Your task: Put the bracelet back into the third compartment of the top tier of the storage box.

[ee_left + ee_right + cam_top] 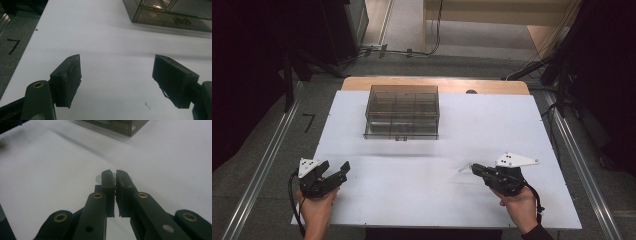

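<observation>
While the right gripper hovers low over the near right part of the white table, its 2 jaws are pressed almost together on a small clear plastic piece, a thin transparent sliver that pokes out past the tips toward the table's middle; in the right gripper view the piece is only a faint glint between the pads, so its exact shape cannot be told. The left gripper sits at the near left corner, close to the table's left edge, jaws spread wide with nothing between them. The smoky transparent drawer box stands near the far edge, well apart from both grippers. Between the box and the 2 grippers lies a broad bare stretch of white surface.
</observation>
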A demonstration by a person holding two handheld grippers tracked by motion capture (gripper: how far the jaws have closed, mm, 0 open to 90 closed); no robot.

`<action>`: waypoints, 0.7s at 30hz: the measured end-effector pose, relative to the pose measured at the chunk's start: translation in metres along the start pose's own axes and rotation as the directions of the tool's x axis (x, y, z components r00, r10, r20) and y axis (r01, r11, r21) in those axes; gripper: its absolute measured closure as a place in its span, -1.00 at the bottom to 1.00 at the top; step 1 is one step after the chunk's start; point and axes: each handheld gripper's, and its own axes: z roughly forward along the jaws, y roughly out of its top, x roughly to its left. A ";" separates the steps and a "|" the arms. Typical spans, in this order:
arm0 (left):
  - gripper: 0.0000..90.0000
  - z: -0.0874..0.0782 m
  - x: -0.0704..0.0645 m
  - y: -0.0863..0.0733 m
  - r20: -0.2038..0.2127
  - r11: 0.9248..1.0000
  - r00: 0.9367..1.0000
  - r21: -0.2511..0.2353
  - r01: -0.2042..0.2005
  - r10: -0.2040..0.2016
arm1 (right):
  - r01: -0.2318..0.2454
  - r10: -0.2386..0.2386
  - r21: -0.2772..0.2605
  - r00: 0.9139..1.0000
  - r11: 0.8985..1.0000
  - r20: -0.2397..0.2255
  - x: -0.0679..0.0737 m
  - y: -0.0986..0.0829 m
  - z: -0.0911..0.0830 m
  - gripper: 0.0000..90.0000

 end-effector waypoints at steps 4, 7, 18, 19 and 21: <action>-0.48 0.000 0.001 0.000 -0.002 1.000 1.000 0.001 0.001 -0.001 | 0.005 -0.005 -0.021 1.000 1.000 -0.007 0.002 0.010 0.003 0.85; -0.48 0.000 0.001 0.000 -0.001 1.000 1.000 -0.001 0.000 0.000 | 0.014 -0.014 -0.027 1.000 1.000 -0.013 0.004 0.016 0.008 0.85; -0.48 0.001 0.002 0.001 0.006 1.000 1.000 0.005 -0.009 0.009 | 0.031 -0.032 -0.047 0.999 0.998 -0.036 0.009 0.035 0.025 0.85; -0.48 0.000 0.001 0.001 0.006 1.000 1.000 0.004 -0.009 0.009 | 0.032 -0.034 -0.048 0.999 0.998 -0.034 0.009 0.036 0.025 0.85; -0.47 0.000 0.001 0.001 0.007 1.000 1.000 0.002 -0.009 0.009 | 0.032 -0.034 -0.056 0.999 0.998 -0.036 0.010 0.039 0.027 0.85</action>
